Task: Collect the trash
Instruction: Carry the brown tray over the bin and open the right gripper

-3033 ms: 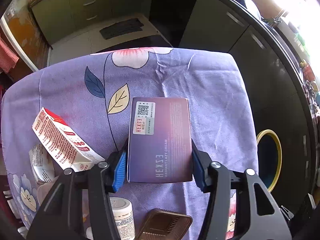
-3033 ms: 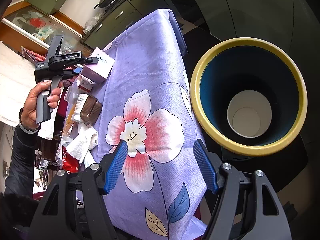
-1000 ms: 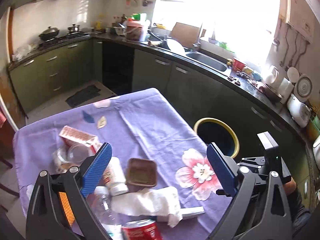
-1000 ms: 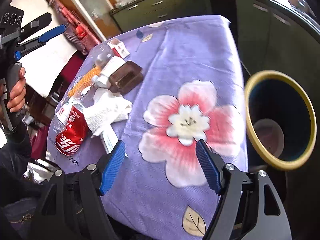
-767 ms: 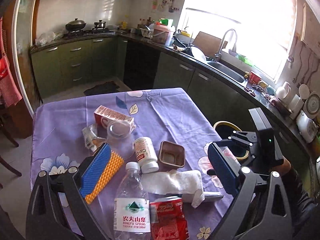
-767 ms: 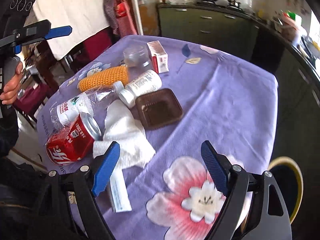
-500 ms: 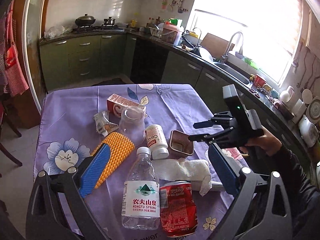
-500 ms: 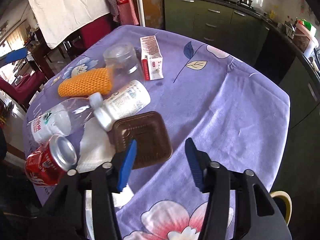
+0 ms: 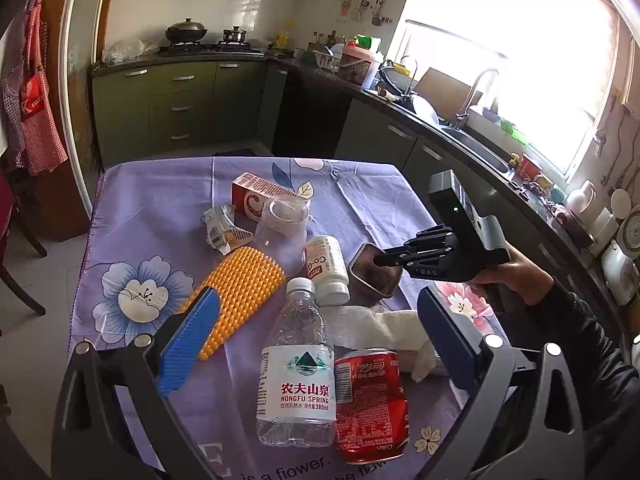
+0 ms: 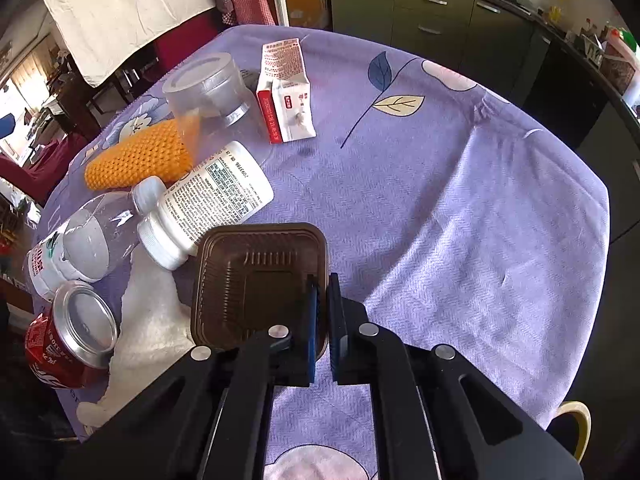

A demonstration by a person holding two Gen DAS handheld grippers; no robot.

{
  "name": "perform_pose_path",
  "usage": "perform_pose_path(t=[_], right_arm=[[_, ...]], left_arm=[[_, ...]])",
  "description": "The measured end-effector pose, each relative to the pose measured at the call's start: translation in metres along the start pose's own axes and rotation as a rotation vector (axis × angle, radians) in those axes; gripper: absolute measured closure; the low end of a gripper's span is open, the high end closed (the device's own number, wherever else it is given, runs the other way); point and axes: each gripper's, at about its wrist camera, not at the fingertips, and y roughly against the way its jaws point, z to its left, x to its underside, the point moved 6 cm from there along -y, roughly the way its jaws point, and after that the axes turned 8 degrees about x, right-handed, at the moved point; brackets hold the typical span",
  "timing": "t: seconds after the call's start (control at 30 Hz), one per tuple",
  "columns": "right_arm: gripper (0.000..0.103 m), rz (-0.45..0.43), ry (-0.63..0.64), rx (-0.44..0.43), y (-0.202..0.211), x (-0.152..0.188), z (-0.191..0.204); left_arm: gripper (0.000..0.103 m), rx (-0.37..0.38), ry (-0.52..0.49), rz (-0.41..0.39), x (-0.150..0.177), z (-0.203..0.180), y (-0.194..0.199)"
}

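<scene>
At the lower centre of the right wrist view, our right gripper (image 10: 322, 312) has just been closing and now stands clenched on the near right rim of the brown plastic tray (image 10: 256, 276) — one pad inside the wall, one outside, the thin edge between them. The tray lies open side up, roughly square, stretching up and to the left from the pinch. We judge this hand the nearer by far; in the left wrist view our left gripper (image 9: 316, 344) hangs released, jaws wide, above the water bottle (image 9: 298, 372) and the red soda can (image 9: 370, 400), touching neither.

Outward from the tray, the left side is crowded: the white pill bottle (image 10: 204, 208) lies touching the tray's upper left corner, and the white paper towel (image 10: 152, 320) runs under its left edge. To the right the purple tablecloth (image 10: 460, 220) is bare — open room for lifting away. The yellow rim of the bin (image 10: 576, 424) shows at the lower right corner, beyond the table edge, so we judge the carry goes rightward and down. The risk, as we see it, is the thin rim slipping, or the tray dragging the pill bottle.
</scene>
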Motion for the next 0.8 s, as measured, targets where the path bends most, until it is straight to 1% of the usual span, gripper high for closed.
perform_pose_path(t=[0.1,0.2,0.27,0.37,0.43,0.5,0.57,0.67,0.8], right_arm=[[0.098,-0.038,-0.039,0.016,0.019,0.003,-0.007],[0.098,-0.078,-0.102,0.051,0.050,0.017,-0.024],[0.098,-0.098,-0.177,0.091,0.074,0.034,-0.044],[0.098,-0.101,-0.314,0.171,0.102,0.069,-0.088],[0.098,-0.087,-0.400,0.219,0.114,0.098,-0.118],[0.098,-0.049,-0.480,0.288,0.120,0.128,-0.148],[0.098,-0.009,-0.557,0.335,0.120,0.157,-0.173],[0.098,0.037,-0.651,0.374,0.115,0.194,-0.201],[0.097,0.081,-0.744,0.405,0.102,0.223,-0.227]], left_arm=[[0.009,0.006,0.003,0.003,0.001,0.000,-0.002],[0.009,0.011,-0.005,0.010,0.002,-0.003,-0.004],[0.009,0.015,-0.016,0.014,0.003,-0.006,-0.006],[0.009,0.028,-0.025,0.021,0.005,-0.009,-0.009],[0.009,0.036,-0.029,0.023,0.005,-0.013,-0.010],[0.009,0.038,-0.033,0.023,0.006,-0.015,-0.010],[0.009,0.038,-0.039,0.027,0.005,-0.017,-0.010],[0.009,0.034,-0.054,0.034,0.004,-0.021,-0.011],[0.009,0.040,-0.067,0.052,0.006,-0.025,-0.014]])
